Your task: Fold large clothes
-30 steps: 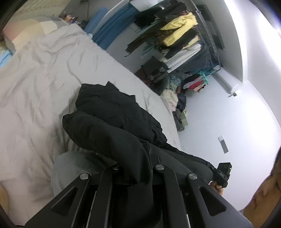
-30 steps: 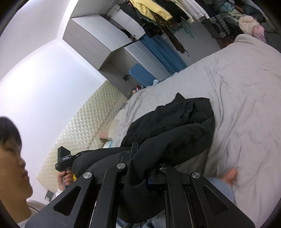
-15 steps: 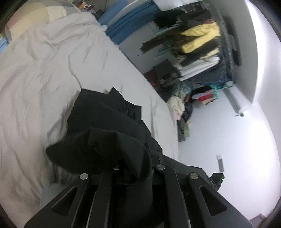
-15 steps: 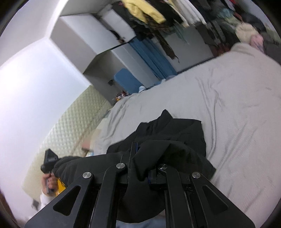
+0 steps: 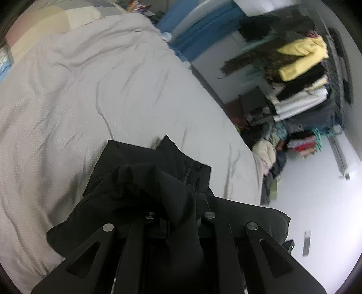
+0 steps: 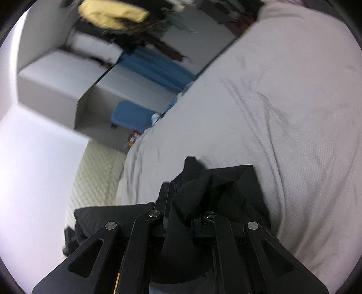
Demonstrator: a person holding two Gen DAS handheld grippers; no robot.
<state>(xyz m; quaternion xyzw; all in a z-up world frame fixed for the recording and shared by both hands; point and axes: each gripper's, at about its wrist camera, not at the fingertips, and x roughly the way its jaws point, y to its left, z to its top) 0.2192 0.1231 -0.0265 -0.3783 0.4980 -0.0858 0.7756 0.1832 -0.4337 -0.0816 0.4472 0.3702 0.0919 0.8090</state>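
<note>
Black garment (image 5: 144, 181) is strung between both tools, each clamped on a bunch of its cloth: the left gripper (image 5: 178, 217) and the right gripper (image 6: 181, 217) share one edge, its long axis running from one to the other, neither nearer. The rest trails forward onto the grey bed (image 5: 90, 95). Compared with a second ago, both views tip further down toward the bed and less cloth lies spread there

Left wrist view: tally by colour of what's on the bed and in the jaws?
Black: 1, the black garment, bunched on the grey bed cover and pinched by the left gripper and right gripper, both with jaws shut on its cloth.
Grey: 1, the bed cover.
Cream: 1, a pillow at the head end.
Total: 3.
</note>
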